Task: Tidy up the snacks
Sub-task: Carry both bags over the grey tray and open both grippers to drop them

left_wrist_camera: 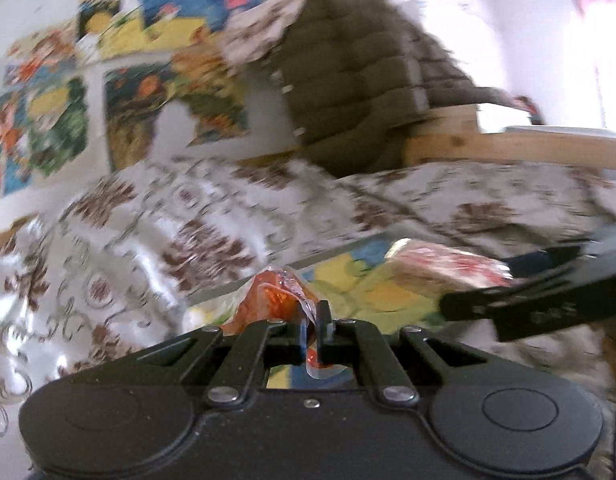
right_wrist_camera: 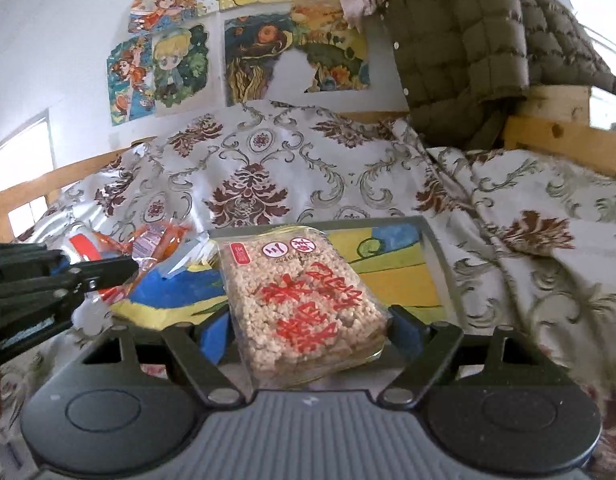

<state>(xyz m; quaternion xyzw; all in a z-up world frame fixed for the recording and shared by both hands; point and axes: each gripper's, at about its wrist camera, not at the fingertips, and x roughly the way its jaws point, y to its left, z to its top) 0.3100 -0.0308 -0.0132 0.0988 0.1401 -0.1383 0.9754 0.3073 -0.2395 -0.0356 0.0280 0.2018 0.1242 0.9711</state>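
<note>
Clear-wrapped slab of puffed rice cake with red lettering (right_wrist_camera: 308, 304) sits between the right gripper (right_wrist_camera: 308, 332) fingers, jaws wide but closed on its sides, carried above the painted yellow-and-blue tray (right_wrist_camera: 436, 264). The left gripper (left_wrist_camera: 313, 334) is pinched almost fully together on a crinkly orange snack packet (left_wrist_camera: 278, 300). Both snacks are in hand, neither set down yet. Sorting looks barely begun on the floral bedspread (right_wrist_camera: 248, 160).

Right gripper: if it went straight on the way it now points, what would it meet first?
The right gripper, already shut on the rice cake pack, would probably carry it over the painted tray and first meet the floral bedspread bunched behind it. Depth is unclear, so the tray's far rim might come first.
</note>
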